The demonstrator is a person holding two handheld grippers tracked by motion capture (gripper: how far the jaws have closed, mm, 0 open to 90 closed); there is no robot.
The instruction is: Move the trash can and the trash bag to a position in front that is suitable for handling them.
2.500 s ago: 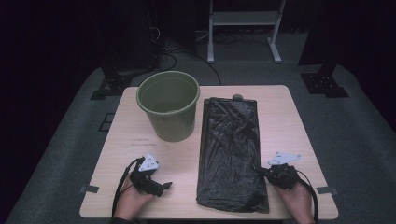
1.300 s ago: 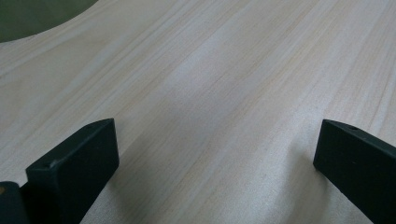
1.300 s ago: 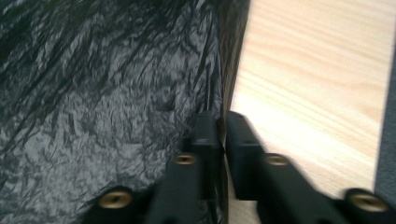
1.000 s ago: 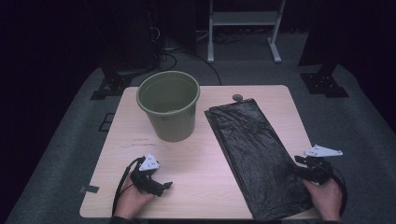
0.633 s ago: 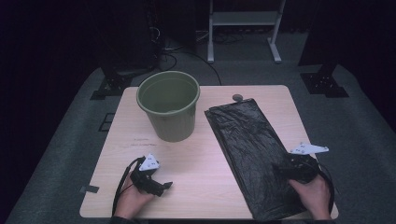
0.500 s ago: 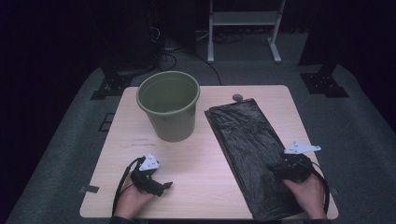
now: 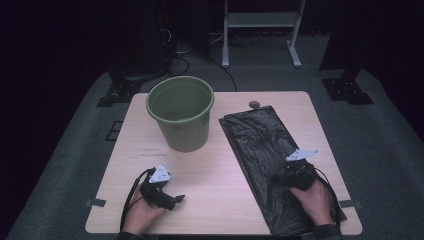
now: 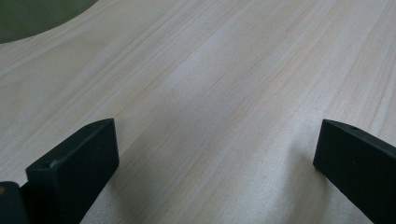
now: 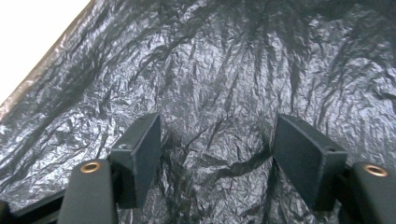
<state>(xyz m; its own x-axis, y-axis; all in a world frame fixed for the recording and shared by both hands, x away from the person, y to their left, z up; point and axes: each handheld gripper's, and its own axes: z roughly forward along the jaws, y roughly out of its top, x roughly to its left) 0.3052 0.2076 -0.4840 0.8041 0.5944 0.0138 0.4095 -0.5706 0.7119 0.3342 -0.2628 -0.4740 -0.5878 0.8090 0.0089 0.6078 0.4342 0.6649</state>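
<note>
Lying flat on the right half of the surface (image 7: 210,170), beside the green bucket (image 7: 181,117), the black plastic bag (image 7: 260,150) looks thin, light and slippery — soft enough to bunch. The right tool (image 9: 215,154) has just been closing slightly, jaws apart over crinkled film, nothing pinched. A raised wrinkle or an edge looks like the best hold. The left tool (image 8: 210,154) rests open on bare wood.

A pale wooden table (image 7: 220,170) is carrying a green bucket (image 7: 180,119), standing upright toward its far left. A black plastic bag (image 7: 262,165) is lying flat and slanted along the right side, reaching the near edge. A small grey disc (image 7: 254,105) is sitting just beyond the bag's far end.
</note>
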